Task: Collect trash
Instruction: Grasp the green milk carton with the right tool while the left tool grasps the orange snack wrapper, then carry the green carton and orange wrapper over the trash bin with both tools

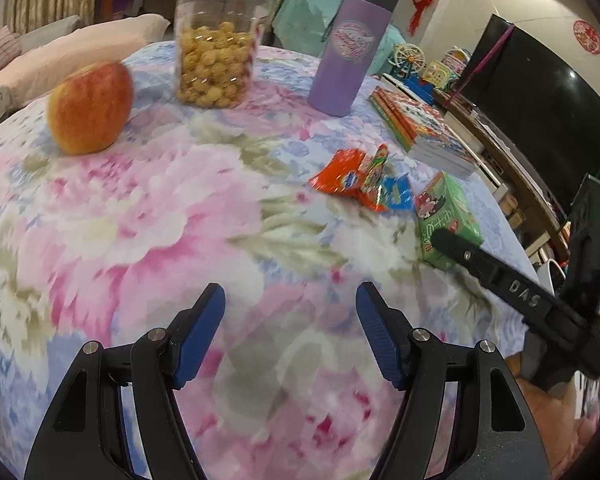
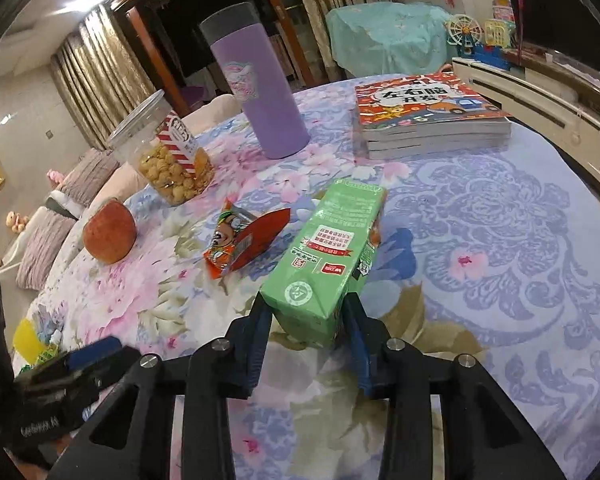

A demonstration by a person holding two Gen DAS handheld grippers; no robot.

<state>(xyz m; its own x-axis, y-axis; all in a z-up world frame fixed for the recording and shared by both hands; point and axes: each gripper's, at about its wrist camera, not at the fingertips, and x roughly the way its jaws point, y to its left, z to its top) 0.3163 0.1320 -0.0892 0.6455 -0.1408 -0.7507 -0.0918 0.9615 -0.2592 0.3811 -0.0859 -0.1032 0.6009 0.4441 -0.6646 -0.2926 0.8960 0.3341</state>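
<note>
Green carton (image 2: 332,256), centre frame on floral cloth (image 2: 500,280): right gripper (image 2: 306,320) clenched across its near end. Judged light, crushable; hold flat sides. Left gripper (image 1: 290,332) released, empty. Wrappers (image 2: 244,240) just left.

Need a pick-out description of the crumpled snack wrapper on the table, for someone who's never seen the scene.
Start at the round table with the floral cloth. Near its middle, between the apple and the green drink carton clamped in the right gripper, lies the wrapper. It is the only flat, crumpled thing there: orange-red foil with a cartoon print, beside the boxy carton.
</note>
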